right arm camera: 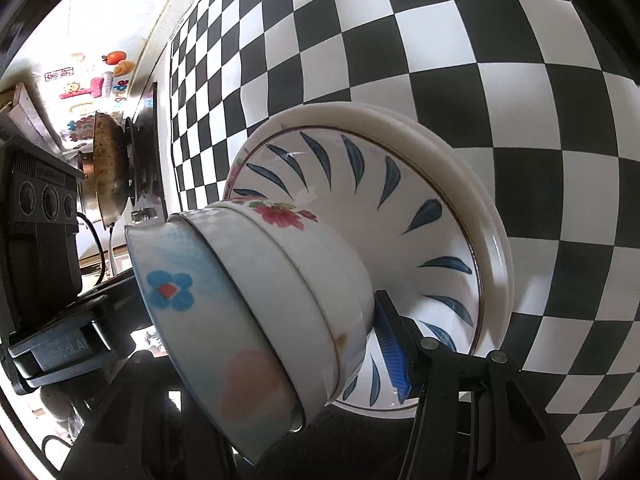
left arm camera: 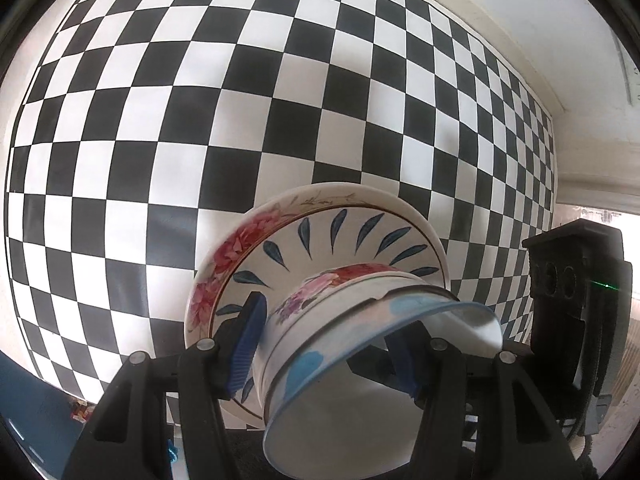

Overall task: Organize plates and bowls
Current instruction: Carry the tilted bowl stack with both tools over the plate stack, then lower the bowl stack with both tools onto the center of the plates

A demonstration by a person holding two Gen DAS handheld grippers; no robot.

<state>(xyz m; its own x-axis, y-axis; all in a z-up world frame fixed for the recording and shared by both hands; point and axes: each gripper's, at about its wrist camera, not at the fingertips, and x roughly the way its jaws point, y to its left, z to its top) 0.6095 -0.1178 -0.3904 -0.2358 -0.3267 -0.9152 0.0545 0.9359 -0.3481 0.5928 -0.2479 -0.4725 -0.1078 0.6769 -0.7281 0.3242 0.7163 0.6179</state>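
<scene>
A stack of nested bowls stands on stacked plates over the checkered tablecloth point(left arm camera: 200, 120). The top bowl point(left arm camera: 320, 368) point(right arm camera: 172, 292) is pale blue with a blue flower; under it sits a rose-patterned bowl point(left arm camera: 320, 296) point(right arm camera: 280, 216). Below lie a blue-leaf plate point(left arm camera: 360, 232) point(right arm camera: 400, 184), a red-flowered plate point(left arm camera: 224, 268) and a white plate point(right arm camera: 400, 120). My left gripper point(left arm camera: 328, 332) is shut across the bowls' walls, one blue pad outside and the other finger inside the rim. My right gripper point(right arm camera: 288, 312) clamps the same bowls from the opposite side, its inner finger hidden.
A browned pan point(right arm camera: 108, 168) sits on a black stove at the cloth's far end, with coloured stickers point(right arm camera: 92, 84) on the wall behind. A white wall point(left arm camera: 520, 20) borders the cloth. Each gripper's black body shows in the other's view point(left arm camera: 576, 300) point(right arm camera: 40, 240).
</scene>
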